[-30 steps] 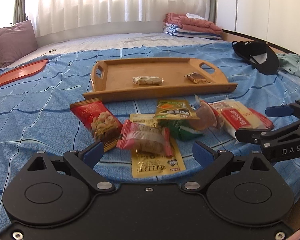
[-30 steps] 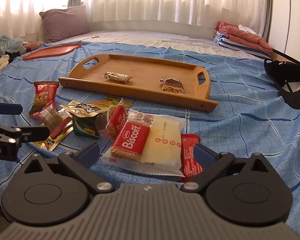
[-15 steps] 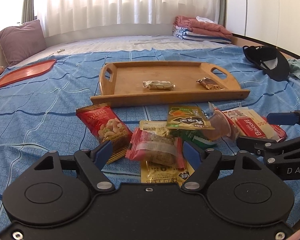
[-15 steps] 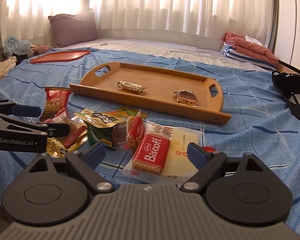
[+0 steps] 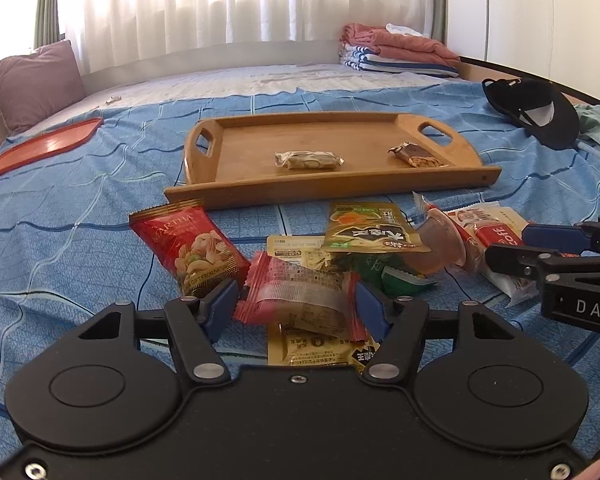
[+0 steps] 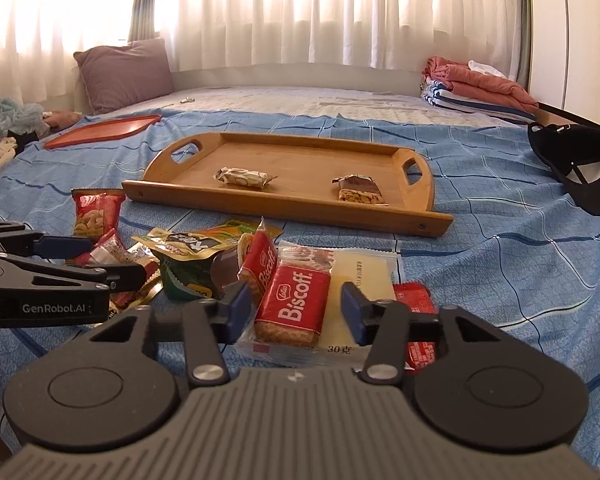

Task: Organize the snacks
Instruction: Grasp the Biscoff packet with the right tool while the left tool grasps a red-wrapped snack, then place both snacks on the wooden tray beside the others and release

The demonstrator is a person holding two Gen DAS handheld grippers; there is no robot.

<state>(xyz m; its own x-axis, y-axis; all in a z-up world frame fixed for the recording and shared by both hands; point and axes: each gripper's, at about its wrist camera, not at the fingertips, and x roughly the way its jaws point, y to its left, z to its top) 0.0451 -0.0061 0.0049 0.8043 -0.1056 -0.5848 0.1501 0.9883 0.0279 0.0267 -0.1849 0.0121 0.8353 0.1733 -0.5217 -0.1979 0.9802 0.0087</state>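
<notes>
Left wrist view, nearest first: the left hand-held gripper [image 5: 296,300] has its blue pads spread to either side of a pink-red wrapped snack [image 5: 300,294], which lies on a yellow packet on the bed [image 5: 60,240]; whether the pads already touch the wrapper is hard to tell at this angle, but the jaws look open around it. The right hand-held gripper [image 6: 294,308] is likewise open, bracketing a red Biscoff biscuit pack [image 6: 296,304] that rests on a pale yellow sachet. Just beyond sits the loose pile: a red nut bag [image 5: 188,248], a green-and-yellow pouch [image 5: 368,228] and a brown jelly cup [image 5: 440,244], overlapping one another and crinkled. Further back, the wooden tray [image 5: 236,192] holds only two wrapped bars, a pale one [image 5: 308,159] near its middle and a dark one [image 5: 416,156] toward the right handle. Judging by that, sorting has barely started: two pieces placed, most of the heap left to move.
</notes>
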